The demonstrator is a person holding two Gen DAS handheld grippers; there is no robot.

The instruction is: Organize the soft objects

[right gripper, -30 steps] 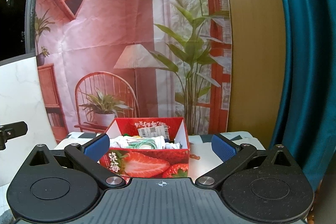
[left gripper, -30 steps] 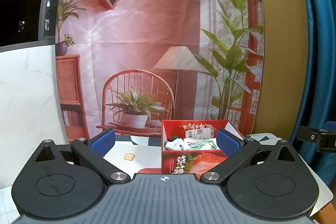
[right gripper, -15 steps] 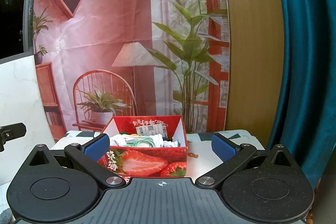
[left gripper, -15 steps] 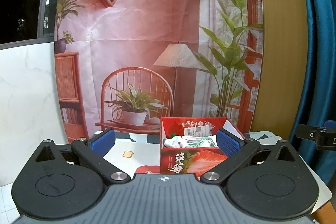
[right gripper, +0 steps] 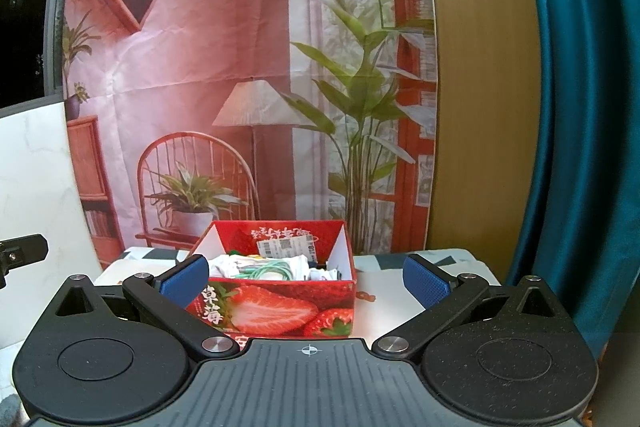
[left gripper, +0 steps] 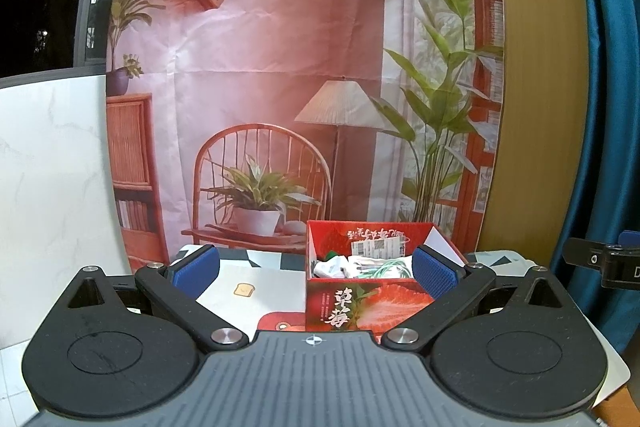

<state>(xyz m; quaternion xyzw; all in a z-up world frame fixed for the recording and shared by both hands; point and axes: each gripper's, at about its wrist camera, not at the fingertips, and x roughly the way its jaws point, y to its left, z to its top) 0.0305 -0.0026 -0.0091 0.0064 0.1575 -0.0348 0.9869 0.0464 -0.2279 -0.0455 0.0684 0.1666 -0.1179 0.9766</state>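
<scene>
Both grippers have drifted a bit since a sec ago; the strawberry box [left gripper: 370, 305] sits lower in view, otherwise same. Left gripper [left gripper: 315, 269] spread wide, holding nothing. Right gripper [right gripper: 306, 277] also spread, empty. Box on patterned tablecloth [left gripper: 256, 287] w/ white and green soft items [right gripper: 272, 267] piled inside.

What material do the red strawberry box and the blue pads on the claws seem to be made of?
The strawberry box looks like printed cardboard with a slightly glossy outside: thin folded walls, white inside faces and a pasted paper label. The blue pads of the right claw look like matte rubber or soft plastic, with a fine grid texture; which one, I cannot tell.
</scene>
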